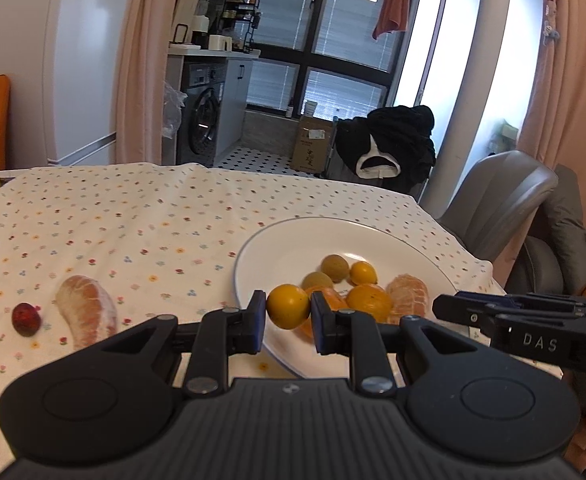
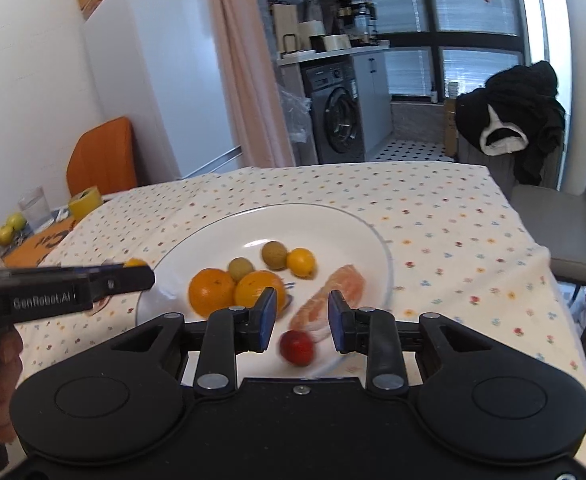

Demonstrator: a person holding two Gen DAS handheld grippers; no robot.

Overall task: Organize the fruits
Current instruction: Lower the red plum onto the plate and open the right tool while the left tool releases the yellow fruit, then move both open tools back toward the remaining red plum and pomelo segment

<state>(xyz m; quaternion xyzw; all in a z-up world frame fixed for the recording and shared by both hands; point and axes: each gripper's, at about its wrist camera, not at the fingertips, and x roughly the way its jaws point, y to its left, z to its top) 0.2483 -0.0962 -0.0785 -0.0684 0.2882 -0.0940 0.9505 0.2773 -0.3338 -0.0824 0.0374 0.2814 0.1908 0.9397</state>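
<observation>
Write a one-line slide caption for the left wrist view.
Left gripper holds a yellow fruit at the plate rim; a red fruit and peeled segment lie on the cloth.

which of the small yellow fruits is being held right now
The yellow fruit clamped in the left gripper at the plate's near rim; the other lies loose on the plate.

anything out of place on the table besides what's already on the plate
Yes. A peeled citrus segment and a small red fruit lie on the tablecloth, left of the plate holding the other fruit. Nothing looks spilled or broken.
</observation>
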